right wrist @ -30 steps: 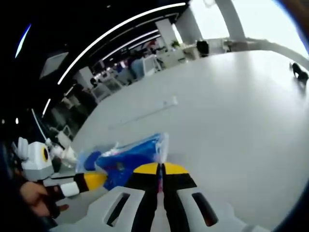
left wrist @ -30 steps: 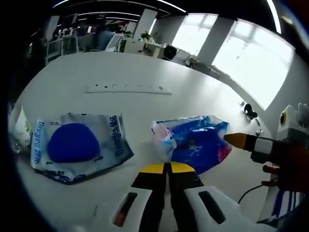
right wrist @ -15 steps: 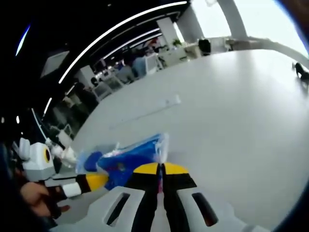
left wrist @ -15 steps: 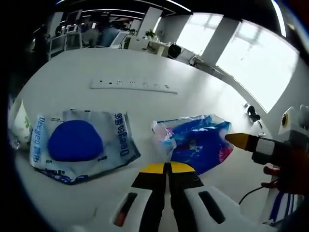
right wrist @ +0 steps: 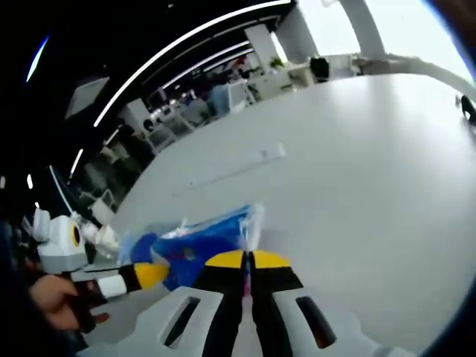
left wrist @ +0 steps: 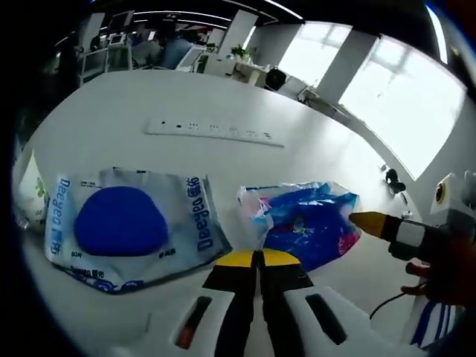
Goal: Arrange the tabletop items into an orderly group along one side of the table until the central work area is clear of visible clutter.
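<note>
Right ahead of the left tongs [left wrist: 257,258], tips pressed together and holding nothing, sits the crinkly blue packet [left wrist: 305,227]; the blue-blob pouch [left wrist: 123,223] lies just to their left on the worktop [left wrist: 223,160]. Right tongs [right wrist: 249,258] look pinched on that packet's edge, probably to drag it aside.

On the tabletop [left wrist: 312,156] we see two packets side by side just ahead of the left claw [left wrist: 258,258], the flat packet [left wrist: 123,225] left, the crumpled packet [left wrist: 305,225] right, a power strip [left wrist: 214,132] well behind them.
</note>
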Available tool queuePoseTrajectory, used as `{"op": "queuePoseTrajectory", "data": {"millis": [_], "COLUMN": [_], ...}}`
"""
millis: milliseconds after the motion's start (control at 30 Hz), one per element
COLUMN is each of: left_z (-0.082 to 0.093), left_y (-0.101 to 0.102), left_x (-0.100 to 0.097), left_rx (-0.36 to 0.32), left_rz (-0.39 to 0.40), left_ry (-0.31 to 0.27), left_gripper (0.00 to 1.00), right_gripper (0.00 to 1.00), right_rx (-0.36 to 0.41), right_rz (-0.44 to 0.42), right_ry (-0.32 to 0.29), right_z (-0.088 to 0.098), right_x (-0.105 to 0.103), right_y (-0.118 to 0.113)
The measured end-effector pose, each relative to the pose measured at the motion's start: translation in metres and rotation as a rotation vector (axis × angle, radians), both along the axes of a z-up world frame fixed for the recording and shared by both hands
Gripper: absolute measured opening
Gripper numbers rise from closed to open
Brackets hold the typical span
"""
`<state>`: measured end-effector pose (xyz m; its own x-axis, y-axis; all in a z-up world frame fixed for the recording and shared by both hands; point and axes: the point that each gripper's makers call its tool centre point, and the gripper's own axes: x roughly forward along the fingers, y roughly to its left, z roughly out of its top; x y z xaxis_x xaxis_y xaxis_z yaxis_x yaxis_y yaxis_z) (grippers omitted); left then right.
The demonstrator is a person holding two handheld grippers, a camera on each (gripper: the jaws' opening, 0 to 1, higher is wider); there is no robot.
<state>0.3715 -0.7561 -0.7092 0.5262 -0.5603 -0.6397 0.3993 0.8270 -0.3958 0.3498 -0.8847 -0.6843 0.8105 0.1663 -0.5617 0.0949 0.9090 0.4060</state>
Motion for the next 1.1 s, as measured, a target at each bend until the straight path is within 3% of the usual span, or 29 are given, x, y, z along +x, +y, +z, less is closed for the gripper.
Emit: {"op": "queuePoseTrajectory", "data": {"millis": [1100], "left_z": [-0.003], "left_y": [-0.002], "left_x": [0.023], "left_rx": [0.014], "left_rz": [0.016], "left_ry": [0.058], "left_gripper": [0.00], "right_gripper": [0.00], "right_rx": [-0.011], "right_rz": [0.030], "right_ry": [0.012], "right_z": [-0.004], "right_x": [0.025], "right_y": [-0.002]}}
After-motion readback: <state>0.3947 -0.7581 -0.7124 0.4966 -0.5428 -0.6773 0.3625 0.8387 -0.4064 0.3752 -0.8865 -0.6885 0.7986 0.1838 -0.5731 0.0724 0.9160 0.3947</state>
